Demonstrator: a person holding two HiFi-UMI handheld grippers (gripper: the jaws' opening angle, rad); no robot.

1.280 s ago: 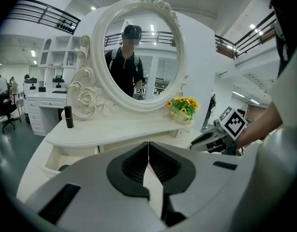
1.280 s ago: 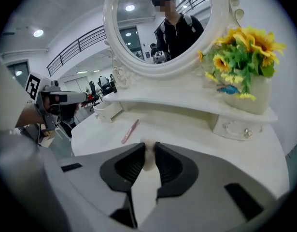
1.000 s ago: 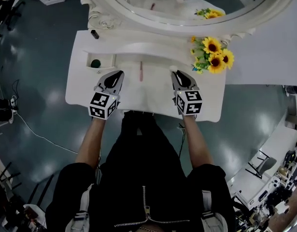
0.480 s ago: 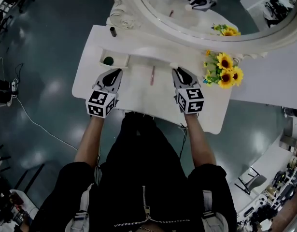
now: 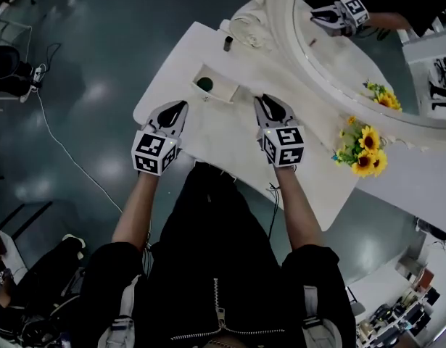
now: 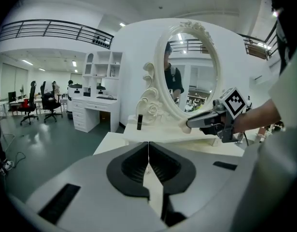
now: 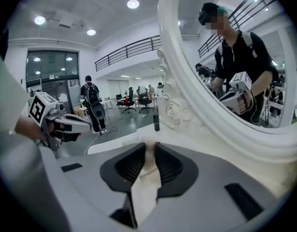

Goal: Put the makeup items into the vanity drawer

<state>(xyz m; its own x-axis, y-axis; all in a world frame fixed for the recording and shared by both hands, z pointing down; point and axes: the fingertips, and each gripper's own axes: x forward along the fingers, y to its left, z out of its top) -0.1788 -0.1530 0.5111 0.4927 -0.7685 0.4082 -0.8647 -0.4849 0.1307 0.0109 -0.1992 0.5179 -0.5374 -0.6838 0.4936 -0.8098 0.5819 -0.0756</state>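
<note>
Claws are both pointing across the white vanity table [image 5: 221,130] toward its oval mirror [image 6: 189,71], which is standing in a carved white frame along the far edge.

The right claw [image 5: 263,100] is grasping a small cream-coloured item [image 6: 189,124]; the rounded piece is sticking out past the tips, and in the right gripper view it is sitting pale between the two dark pads. I cannot tell exactly what kind of makeup item it is. This claw is hanging over the table just to the right of the small open drawer [image 5: 223,90], close to the foot of the mirror frame.

The left claw [image 5: 180,107] is clenched on nothing: in the left gripper view its jaws are meeting along a thin line with no object between them. It is hanging over the front left part of the table, on the near side of the drawer.

Inside the drawer a round green item [image 5: 204,84] is lying toward its left end. A small dark tube [image 5: 228,43] is standing upright on the table beside the carved base of the frame, well apart from both claws.

At the right end of the table a bunch of sunflowers [image 5: 364,147] is leaning against the mirror, whose glass is reflecting the flowers and the right claw.
</note>
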